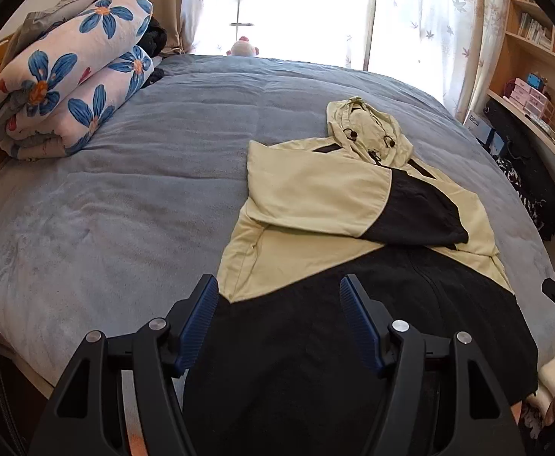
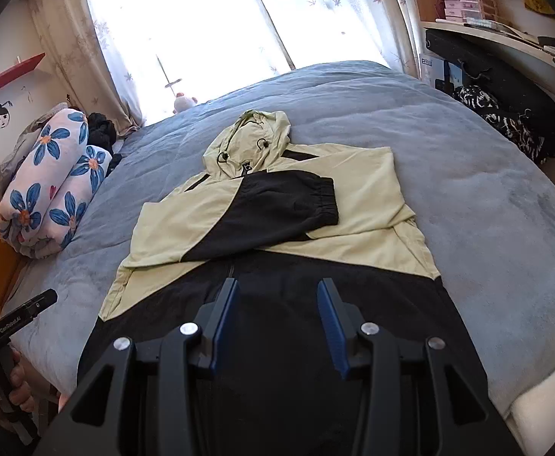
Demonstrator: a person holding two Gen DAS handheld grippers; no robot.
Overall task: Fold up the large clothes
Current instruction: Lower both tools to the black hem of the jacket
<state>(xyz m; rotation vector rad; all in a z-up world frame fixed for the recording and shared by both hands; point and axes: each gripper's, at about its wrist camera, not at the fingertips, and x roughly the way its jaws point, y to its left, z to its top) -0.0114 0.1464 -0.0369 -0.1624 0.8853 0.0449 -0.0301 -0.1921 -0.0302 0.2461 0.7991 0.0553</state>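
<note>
A pale yellow and black hooded jacket lies face up on the bed, hood pointing to the window. Both sleeves are folded across the chest, the black-cuffed sleeve on top. My left gripper hovers open above the black lower part near its left edge, nothing between its blue pads. My right gripper hangs open over the middle of the black lower part, also empty. Each gripper shows at the edge of the other's view, the left one gripped by a hand.
A grey-blue quilt covers the bed. A rolled floral blanket sits at the far left. A desk with shelves and boxes lines the right side. A plush toy sits by the curtained window.
</note>
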